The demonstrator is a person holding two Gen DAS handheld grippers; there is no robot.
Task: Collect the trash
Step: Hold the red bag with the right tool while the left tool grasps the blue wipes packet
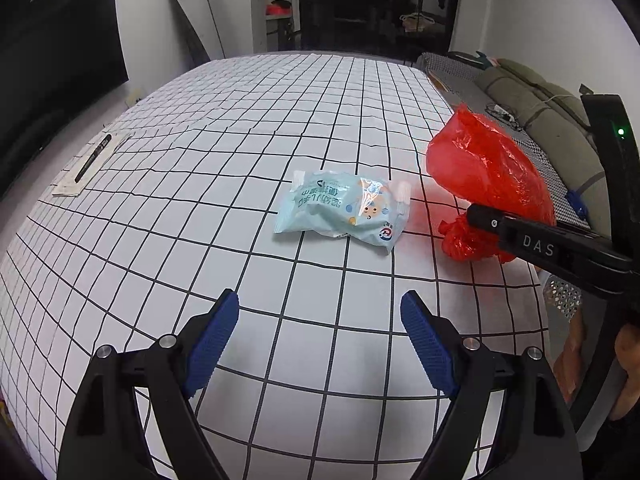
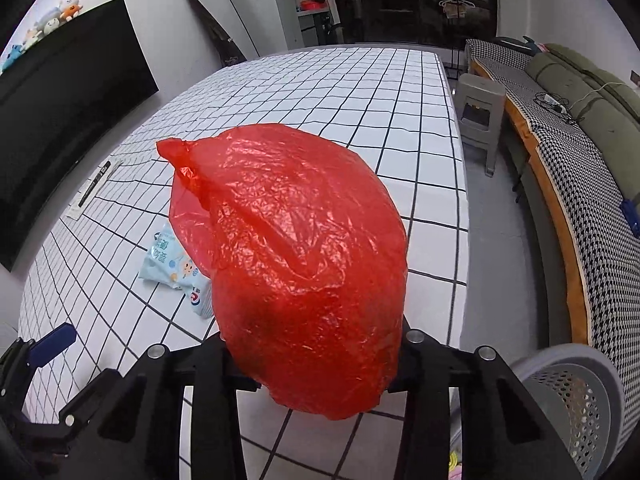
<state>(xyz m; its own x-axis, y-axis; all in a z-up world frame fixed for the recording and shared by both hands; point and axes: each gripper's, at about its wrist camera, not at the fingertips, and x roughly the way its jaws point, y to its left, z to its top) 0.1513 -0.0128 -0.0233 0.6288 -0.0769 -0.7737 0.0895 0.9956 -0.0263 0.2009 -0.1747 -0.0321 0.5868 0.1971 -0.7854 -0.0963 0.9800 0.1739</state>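
A crumpled red plastic bag [image 2: 296,264] is clamped in my right gripper [image 2: 316,344], lifted just above the checked table; it hides the fingertips. In the left wrist view the red bag [image 1: 488,176] and the right gripper [image 1: 472,214] are at the right table edge. A light-blue snack wrapper [image 1: 344,208] lies flat mid-table, also showing in the right wrist view [image 2: 172,264] left of the bag. My left gripper [image 1: 320,320] is open and empty, hovering above the table a short way in front of the wrapper.
A black pen [image 1: 92,158] lies on a paper slip at the table's left side. A grey perforated bin [image 2: 572,404] stands at the table's near right corner. A grey stool [image 2: 480,116] and a sofa [image 2: 580,128] are on the right. A black screen [image 2: 60,120] is on the left.
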